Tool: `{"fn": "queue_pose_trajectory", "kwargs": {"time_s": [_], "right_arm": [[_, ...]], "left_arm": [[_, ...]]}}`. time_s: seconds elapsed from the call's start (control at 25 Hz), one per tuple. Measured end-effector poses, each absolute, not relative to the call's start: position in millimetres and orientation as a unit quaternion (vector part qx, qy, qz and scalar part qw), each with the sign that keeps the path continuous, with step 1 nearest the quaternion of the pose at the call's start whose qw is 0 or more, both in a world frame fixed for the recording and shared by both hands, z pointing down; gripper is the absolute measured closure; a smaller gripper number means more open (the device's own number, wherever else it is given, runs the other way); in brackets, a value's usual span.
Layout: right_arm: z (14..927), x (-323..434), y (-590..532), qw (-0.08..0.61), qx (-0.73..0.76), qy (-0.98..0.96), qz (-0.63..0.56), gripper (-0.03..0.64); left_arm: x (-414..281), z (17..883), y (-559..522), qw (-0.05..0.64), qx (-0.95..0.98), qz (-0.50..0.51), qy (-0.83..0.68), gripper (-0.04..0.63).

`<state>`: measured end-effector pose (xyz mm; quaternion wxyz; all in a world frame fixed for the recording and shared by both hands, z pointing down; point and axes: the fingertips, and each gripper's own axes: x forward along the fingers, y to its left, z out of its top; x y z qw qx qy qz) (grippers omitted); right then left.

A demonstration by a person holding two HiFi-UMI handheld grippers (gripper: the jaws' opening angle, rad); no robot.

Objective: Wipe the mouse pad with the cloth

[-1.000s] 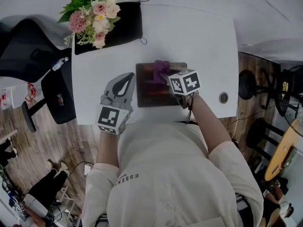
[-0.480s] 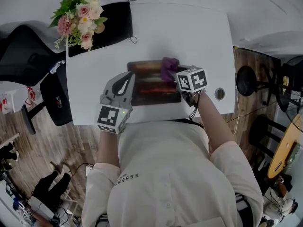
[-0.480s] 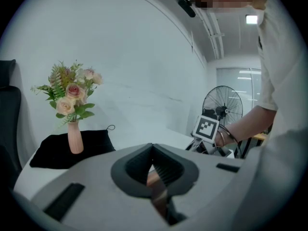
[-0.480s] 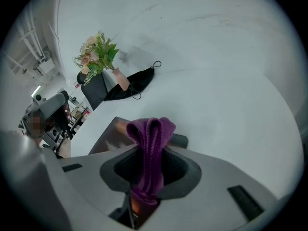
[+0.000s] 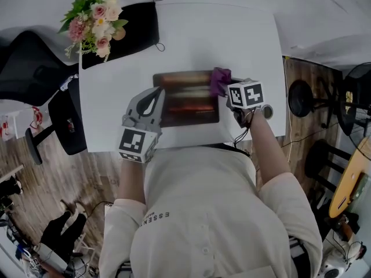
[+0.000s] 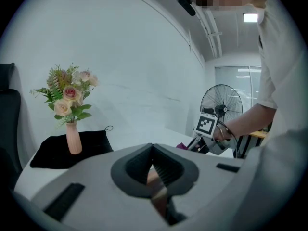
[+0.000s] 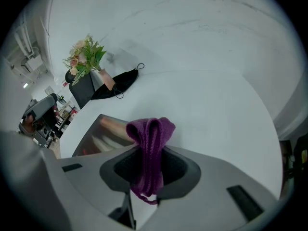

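The dark brown mouse pad (image 5: 185, 100) with reddish streaks lies in the middle of the white table (image 5: 232, 33). My right gripper (image 5: 227, 91) is shut on a purple cloth (image 5: 220, 80), which sits at the pad's far right corner. In the right gripper view the cloth (image 7: 149, 143) bulges up from between the jaws, with the pad (image 7: 103, 134) to its left. My left gripper (image 5: 155, 97) is shut with its tips on the pad's left edge. In the left gripper view a brown strip of the pad shows at the left gripper (image 6: 156, 177).
A vase of pink flowers (image 5: 93, 19) stands on a black cloth bag (image 5: 130, 30) at the table's far left corner. A round cable hole (image 5: 266, 112) lies just right of the right gripper. A black chair (image 5: 35, 68) stands left of the table, and a fan (image 6: 221, 100) at the right.
My right gripper has carried the purple cloth rightwards across the pad, from its middle to its right edge. The left gripper has stayed on the pad's left edge.
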<state>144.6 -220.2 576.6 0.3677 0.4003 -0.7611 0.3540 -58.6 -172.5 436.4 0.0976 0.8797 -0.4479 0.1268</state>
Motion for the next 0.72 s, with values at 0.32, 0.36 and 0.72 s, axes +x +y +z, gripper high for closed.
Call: {"fn": "queue_pose_trajectory", "kwargs": {"time_s": [0.32,0.36,0.72], "right_arm": [[534,114,-214,0.329,0.382,-0.799,0.328,0.514],[531,103,-213,0.321,0.371,-0.807,0.330,0.514],[540,-14,-177,0.332,0.266,-0.843,0.329,0.514]], "left_arm": [[-59,437,-160,0.088,0.876,0.132,-0.455,0.595],[-62,436,-158,0.086,0.875,0.134,-0.457,0.595],[-114,442,-139,0.102,0.840,0.134,-0.516,0.595]]}}
